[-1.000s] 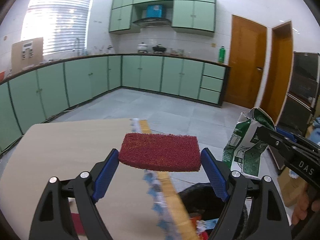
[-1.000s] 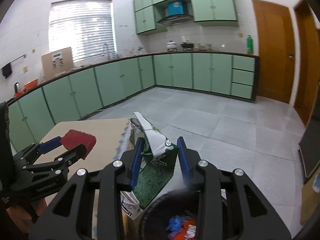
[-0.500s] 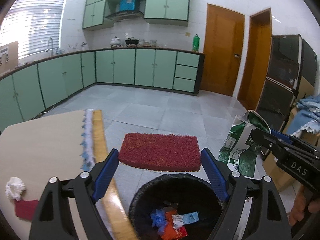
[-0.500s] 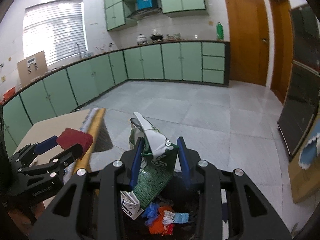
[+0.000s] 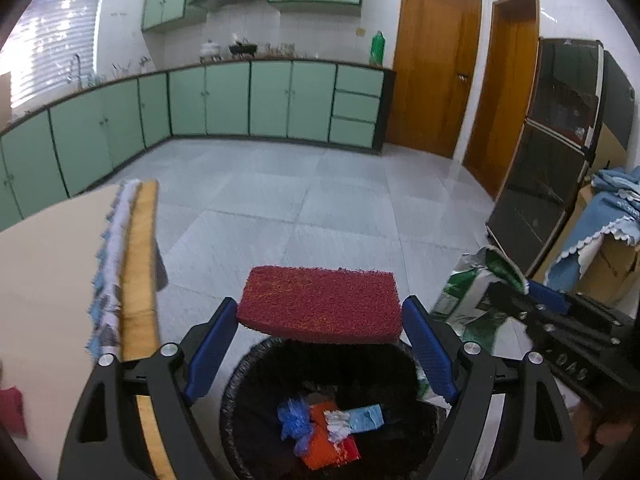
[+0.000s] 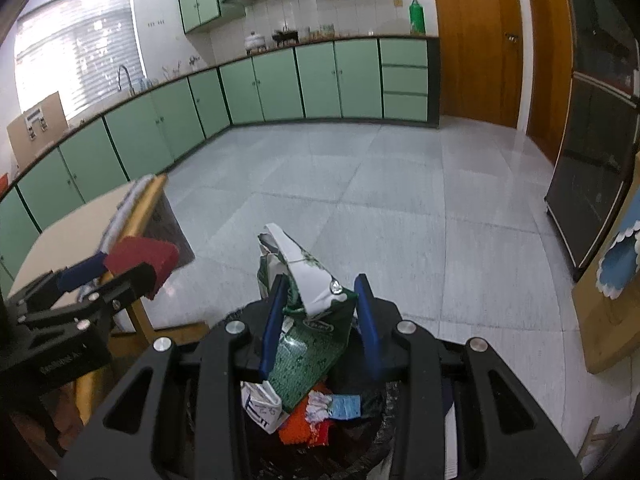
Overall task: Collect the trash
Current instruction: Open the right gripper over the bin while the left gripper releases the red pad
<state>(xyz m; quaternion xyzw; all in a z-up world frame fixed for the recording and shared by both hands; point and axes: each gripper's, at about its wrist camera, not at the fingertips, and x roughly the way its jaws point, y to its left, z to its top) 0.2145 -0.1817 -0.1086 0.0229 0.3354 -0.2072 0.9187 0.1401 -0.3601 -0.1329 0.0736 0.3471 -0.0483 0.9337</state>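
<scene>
Red scouring pad (image 5: 320,304) sits clamped between the blue pads of the left hand-held gripper (image 5: 320,344), above the black trash bin (image 5: 248,376). Right hand-held gripper (image 6: 320,320) clamps a crumpled green carton (image 6: 308,320) over the same bin, beside the bench (image 5: 48,264).

Green base cabinets (image 5: 248,100) line two walls; green bottle (image 5: 377,49) on countertop. Two wooden doors (image 5: 434,68). Dark glass-front cabinet (image 5: 560,152) right. Blue scalloped cloth (image 5: 600,220) over cardboard box.
</scene>
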